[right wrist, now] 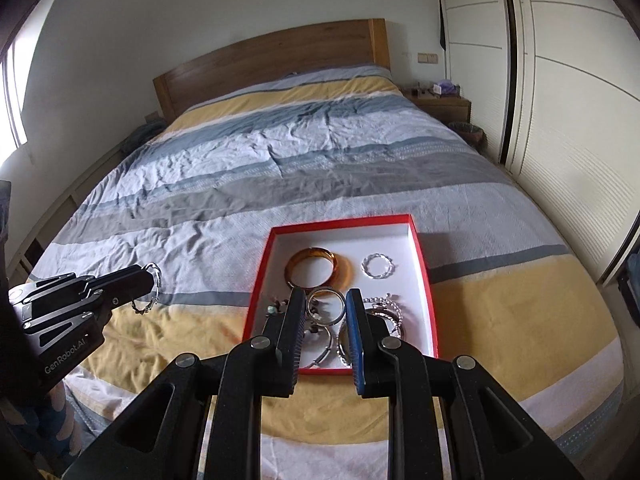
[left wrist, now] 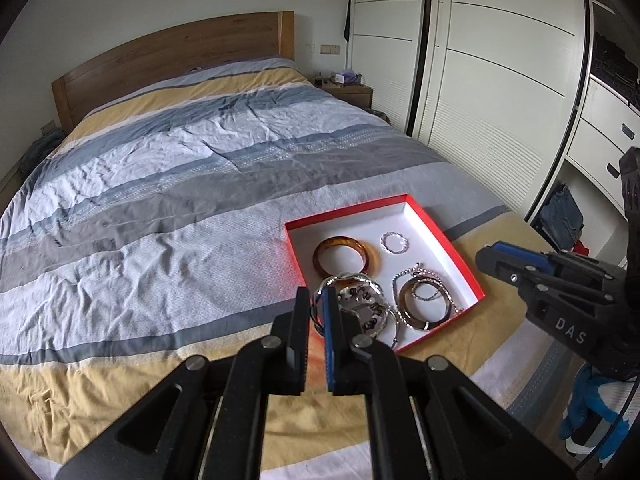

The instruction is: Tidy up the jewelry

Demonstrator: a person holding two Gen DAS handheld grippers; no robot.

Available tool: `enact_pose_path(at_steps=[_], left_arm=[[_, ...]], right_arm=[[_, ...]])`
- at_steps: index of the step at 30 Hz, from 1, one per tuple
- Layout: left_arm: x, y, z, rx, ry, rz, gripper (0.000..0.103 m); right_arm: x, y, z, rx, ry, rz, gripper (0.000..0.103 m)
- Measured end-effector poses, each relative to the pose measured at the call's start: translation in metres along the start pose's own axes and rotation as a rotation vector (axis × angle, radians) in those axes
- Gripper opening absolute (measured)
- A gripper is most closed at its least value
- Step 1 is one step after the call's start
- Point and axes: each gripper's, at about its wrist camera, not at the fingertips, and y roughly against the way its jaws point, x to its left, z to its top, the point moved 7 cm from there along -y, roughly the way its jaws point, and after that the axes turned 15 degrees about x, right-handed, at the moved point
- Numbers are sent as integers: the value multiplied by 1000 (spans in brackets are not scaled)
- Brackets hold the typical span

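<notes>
Left gripper (right wrist: 150,280) clamped on a silver bracelet (right wrist: 149,289), held above the bedspread (right wrist: 224,184), well to the left of the red box (right wrist: 422,268) and outside it. Bracelet dangling from the tips, loop hanging below the fingers. In the left wrist view, same bracelet (left wrist: 320,300) pinched between the two pads, blocking the near left corner of the box (left wrist: 456,254).

Right gripper (right wrist: 324,300) with jaws apart, nothing between them, hovering over the near end of the box. Fingers covering part of the jewelry pile there. Seen from the left wrist view, right gripper (left wrist: 486,256) just to the right of the box, clear of its rim; jaw gap not readable from that side.

Inside the box: amber bangle (right wrist: 319,272) toward the far left, small twisted silver ring bracelet (right wrist: 378,267) toward the far right, not touching each other. Nearer end: metal bangle (right wrist: 326,306) between the right fingers, beaded chain (right wrist: 390,308) at right, more rings and a charm piece overlapping in a heap, exact count unclear.

Box lying flat on the bedspread near the foot of the bed. Wooden headboard (right wrist: 272,56) far behind the box, nightstand (right wrist: 440,102) to the far right of it, white wardrobe doors (right wrist: 560,100) along the right side.
</notes>
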Motion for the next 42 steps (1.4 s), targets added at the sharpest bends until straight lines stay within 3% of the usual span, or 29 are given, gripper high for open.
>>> enact_pose_path(at_steps=[10,19,23,31,38,42], left_arm=[[-15,-105,50,88,-31,0,6],[-19,-166,53,173,-38,20,6],[-19,-176,50,188,-32,29,6],[-17,-190,46,205,-29,49,7],[-14,-185,46,208,3,7,7],[-15,-173,46,199,-2,-1,16]], right_arm=[[-46,-93,49,106,-16,-18,20],[-63,-164,68,222,14,-43,20],[-68,-182,64,266,19,-55,21],[-61,-190,60,275,95,-120,20],[-62,-185,60,272,88,-116,24],[-67,-173,57,259,54,-113,29]])
